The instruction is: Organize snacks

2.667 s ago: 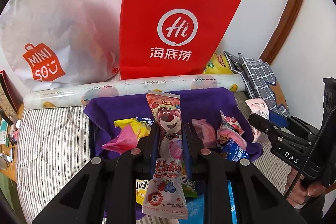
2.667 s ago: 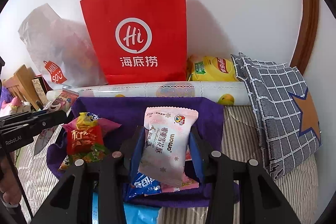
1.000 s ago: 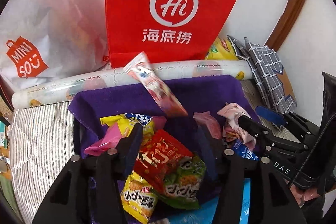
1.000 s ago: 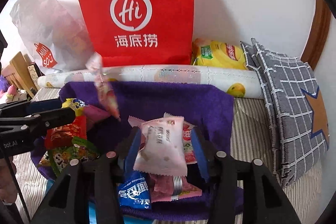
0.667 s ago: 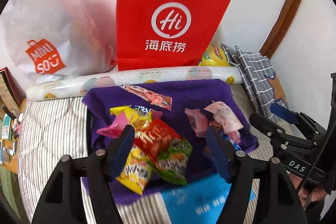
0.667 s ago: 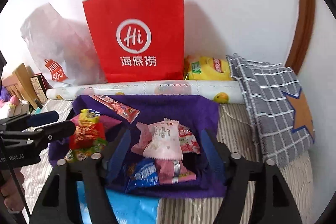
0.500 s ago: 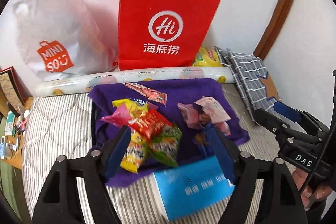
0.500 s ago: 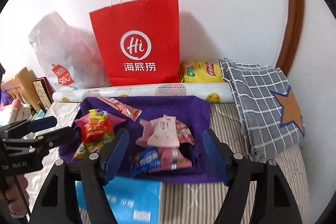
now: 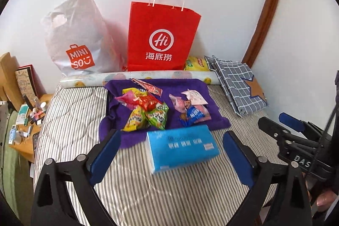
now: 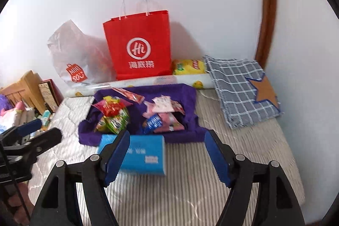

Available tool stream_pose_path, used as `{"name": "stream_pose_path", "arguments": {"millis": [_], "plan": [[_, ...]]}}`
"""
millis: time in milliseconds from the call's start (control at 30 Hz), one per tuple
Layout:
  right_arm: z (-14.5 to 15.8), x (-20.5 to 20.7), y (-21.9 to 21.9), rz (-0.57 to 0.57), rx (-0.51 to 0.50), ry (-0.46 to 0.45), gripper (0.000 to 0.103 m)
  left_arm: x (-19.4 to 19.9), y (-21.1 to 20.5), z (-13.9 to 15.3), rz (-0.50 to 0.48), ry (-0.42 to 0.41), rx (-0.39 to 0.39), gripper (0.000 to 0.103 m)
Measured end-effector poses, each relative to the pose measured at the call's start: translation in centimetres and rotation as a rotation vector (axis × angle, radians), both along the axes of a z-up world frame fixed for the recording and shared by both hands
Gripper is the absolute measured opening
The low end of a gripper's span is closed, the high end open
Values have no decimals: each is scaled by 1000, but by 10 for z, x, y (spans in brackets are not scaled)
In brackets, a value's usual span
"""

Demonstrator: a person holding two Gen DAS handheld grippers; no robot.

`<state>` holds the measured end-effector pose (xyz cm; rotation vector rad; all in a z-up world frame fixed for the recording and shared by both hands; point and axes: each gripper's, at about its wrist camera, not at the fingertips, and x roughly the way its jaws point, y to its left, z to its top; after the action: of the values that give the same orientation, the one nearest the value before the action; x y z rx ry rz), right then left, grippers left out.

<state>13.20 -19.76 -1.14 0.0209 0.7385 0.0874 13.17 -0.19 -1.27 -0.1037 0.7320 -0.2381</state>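
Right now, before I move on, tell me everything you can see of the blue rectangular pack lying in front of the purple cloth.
The blue rectangular pack looks like a soft plastic-wrapped block with white lettering, blurred beyond reading, and a small white label near one end. It lies flat on the striped bed cover, its far edge at or over the purple cloth. No gripper touches it.

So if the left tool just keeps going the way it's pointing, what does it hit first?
Most likely the blue tissue pack, which lies between the opening, empty jaws of the left tool, in front of the purple cloth. Depth is hard to judge, so it might reach the striped bedcover first.
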Motion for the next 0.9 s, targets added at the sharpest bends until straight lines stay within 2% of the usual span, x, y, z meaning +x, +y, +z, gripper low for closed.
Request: {"name": "stream_pose_path", "arguments": {"millis": [133,400,533,900], "plan": [[0,-30,-6,-18,14,-24,83,-28,-4,2,8,-20,8,99],[5,-70,-21,-45,61,-46,92,-70,-17,3,26,-35,58,99],[10,-85,-22,-31,49,-70,98,-83,-20,8,50,-57,68,99],[20,-113,-24,-27,39,-104,98,-100,-30,14,50,-71,88,99]]}}
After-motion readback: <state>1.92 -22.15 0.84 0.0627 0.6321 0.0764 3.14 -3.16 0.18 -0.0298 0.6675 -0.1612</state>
